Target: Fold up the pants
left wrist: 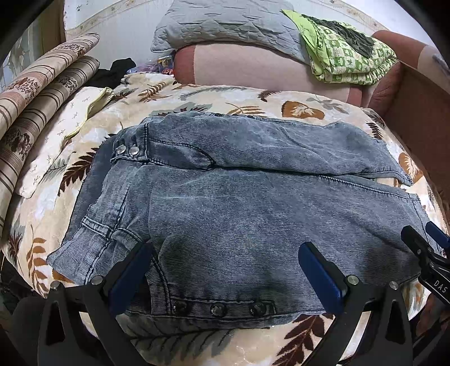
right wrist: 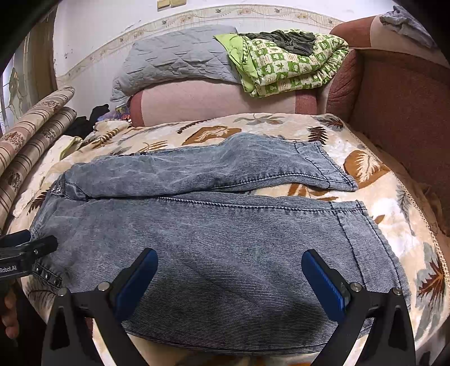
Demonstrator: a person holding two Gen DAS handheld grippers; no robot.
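The pants [left wrist: 253, 202], grey-blue washed denim, lay spread crosswise on a leaf-patterned blanket [left wrist: 301, 108] covering a bed or couch, waistband to the left with its two metal snaps [left wrist: 128, 150] and both legs running off to the right. The far leg [right wrist: 225, 166] sat slightly apart from the near leg [right wrist: 225, 239], a strip of blanket showing between their hems. The garment looked flat and not yet folded, so the step in hand seemed to be the very first fold.

The left gripper [left wrist: 225, 270] hung over the near edge by the waist, close to a row of dark studs [left wrist: 218, 309], its blue pads spread wide with denim below them but nothing pinched. The right gripper [right wrist: 230, 278] hovered over the near leg further toward the hem, likewise released and empty.

The next move likely called for both to drop onto the near edge, pinch the cloth, and carry it over onto the far leg so the legs stacked evenly; lifting only one layer would probably leave a crooked fold.

Beyond lay a grey quilted pillow [left wrist: 225, 22], a green patterned cloth [right wrist: 287, 62] and striped rolled bedding [left wrist: 42, 84].
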